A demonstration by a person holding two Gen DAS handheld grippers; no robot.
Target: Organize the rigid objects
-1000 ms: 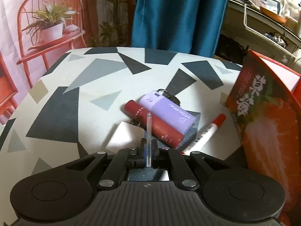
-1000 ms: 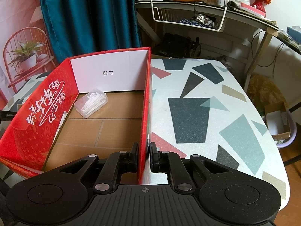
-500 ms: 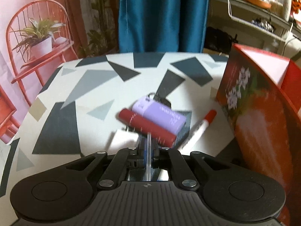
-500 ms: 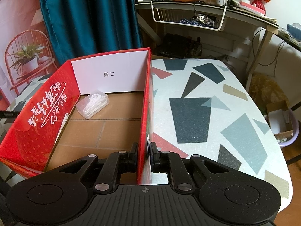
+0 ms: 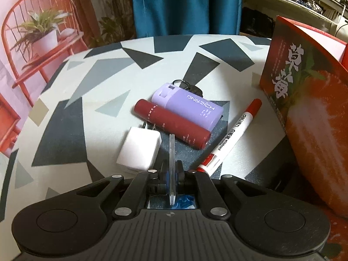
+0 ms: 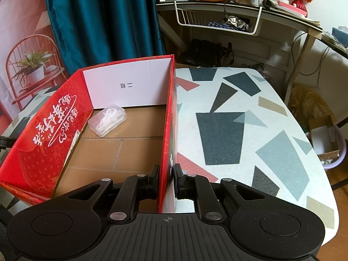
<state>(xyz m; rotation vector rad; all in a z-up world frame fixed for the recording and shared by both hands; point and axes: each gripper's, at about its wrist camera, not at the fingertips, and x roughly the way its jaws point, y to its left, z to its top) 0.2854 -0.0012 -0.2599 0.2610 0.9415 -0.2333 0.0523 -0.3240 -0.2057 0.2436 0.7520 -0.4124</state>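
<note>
Glossy printed cardboard box (image 6: pixel 54 143); clear plastic strip (image 5: pixel 171 163); matt speckled table (image 5: pixel 65 113).

my left gripper (image 5: pixel 171 171) is hanging over the charger (image 5: pixel 139 150), the tube (image 5: pixel 171 126) lying behind it, the marker (image 5: pixel 230 137) right.

Soft, even daylight fills both views, brighter toward the right wrist view's upper right. Shadows on the counter (image 5: pixel 65 108) are faint. Both pictures are sharp; fisheye bending curves the counter's edges, corners vignetted dark.
</note>
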